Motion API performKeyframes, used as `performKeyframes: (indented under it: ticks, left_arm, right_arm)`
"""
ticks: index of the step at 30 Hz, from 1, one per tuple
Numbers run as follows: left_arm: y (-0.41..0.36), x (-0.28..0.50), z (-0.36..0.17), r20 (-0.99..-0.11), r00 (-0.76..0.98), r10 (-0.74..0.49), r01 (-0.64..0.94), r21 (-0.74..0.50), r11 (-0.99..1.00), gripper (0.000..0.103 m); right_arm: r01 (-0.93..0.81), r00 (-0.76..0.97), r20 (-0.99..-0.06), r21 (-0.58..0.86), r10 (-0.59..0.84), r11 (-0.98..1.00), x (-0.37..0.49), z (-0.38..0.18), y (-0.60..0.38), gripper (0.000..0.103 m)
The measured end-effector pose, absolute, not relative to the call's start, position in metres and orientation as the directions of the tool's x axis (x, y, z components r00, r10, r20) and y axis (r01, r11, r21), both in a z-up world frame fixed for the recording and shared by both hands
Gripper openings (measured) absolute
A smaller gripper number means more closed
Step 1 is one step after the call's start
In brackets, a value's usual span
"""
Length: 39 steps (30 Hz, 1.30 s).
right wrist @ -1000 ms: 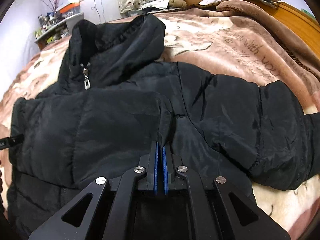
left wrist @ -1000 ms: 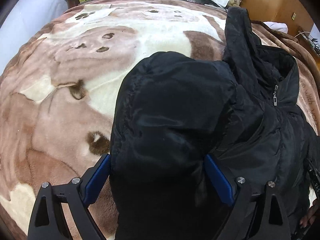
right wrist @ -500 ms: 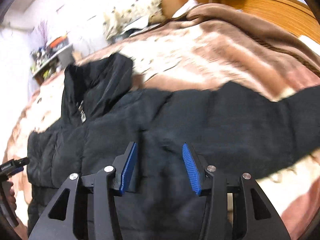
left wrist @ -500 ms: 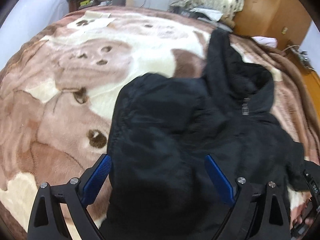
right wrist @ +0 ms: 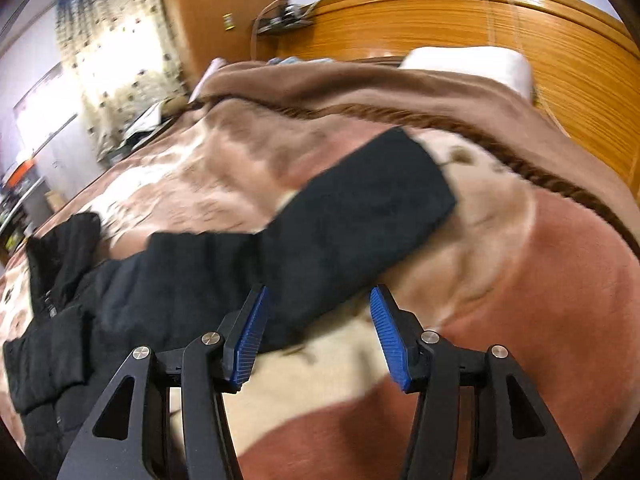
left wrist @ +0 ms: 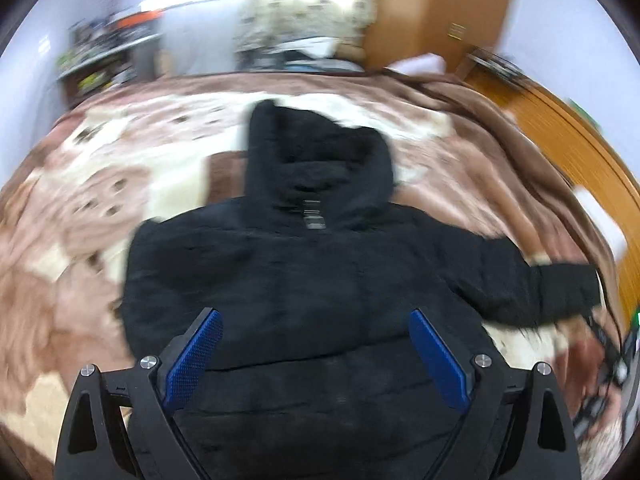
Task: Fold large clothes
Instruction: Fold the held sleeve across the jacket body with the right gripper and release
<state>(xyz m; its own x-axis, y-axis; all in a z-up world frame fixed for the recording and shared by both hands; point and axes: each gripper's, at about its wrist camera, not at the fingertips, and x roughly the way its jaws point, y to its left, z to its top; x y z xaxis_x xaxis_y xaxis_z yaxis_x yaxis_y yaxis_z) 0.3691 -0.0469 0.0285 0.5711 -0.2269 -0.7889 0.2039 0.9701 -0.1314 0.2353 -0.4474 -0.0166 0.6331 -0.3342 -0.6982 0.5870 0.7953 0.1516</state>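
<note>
Black hooded jacket (left wrist: 304,280) lies flat on the bed's brown blanket (left wrist: 80,208), one sleeve (right wrist: 360,208) stretched toward the headboard (right wrist: 520,40); left gripper (left wrist: 316,356) jaws apart and empty, right gripper (right wrist: 316,332) jaws opening, empty beside that sleeve, which likely gets folded inward across open blanket.

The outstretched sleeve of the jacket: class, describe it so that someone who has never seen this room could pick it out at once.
Find the bed covered by a brown and cream blanket, with an orange wooden headboard behind it. A black padded jacket lies flat on the blanket. Its sleeve stretches out toward the headboard side, a plain black band ending in a straight cuff, unlike the hood at the jacket's top.
</note>
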Motion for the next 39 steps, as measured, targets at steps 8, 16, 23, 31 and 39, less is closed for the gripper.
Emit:
performKeyframes:
  ticks: [8,16,23,31,39]
  left_arm:
    - [-0.116,0.364,-0.010,-0.826,0.491,-0.277,0.248,-0.172,0.953,0.095]
    - [-0.138,0.361,-0.050,-0.862,0.421,-0.283,0.216,-0.208,0.954,0.095]
    - [-0.118,0.367,-0.057,-0.860,0.434,-0.268,0.180,-0.209,0.961,0.095]
    - [-0.082,0.373,-0.057,-0.857,0.429,-0.286,0.116,-0.262,0.958,0.095]
    - [-0.052,0.364,-0.051,-0.843,0.456,-0.285,0.099,-0.270,0.958,0.095]
  right_arm:
    - [0.643,0.587,-0.737,0.171,-0.337,0.746,0.244,-0.040,-0.481,0.053]
    - [0.598,0.622,-0.722,0.190,-0.301,0.779,0.258,-0.044,-0.491,0.052]
    - [0.604,0.625,-0.707,0.169,-0.331,0.779,0.265,-0.036,-0.486,0.011]
    - [0.509,0.718,-0.625,0.171,-0.307,0.844,0.269,0.016,-0.453,0.006]
    - [0.363,0.796,-0.553,0.109,-0.247,0.926,0.284,0.071,-0.390,0.006]
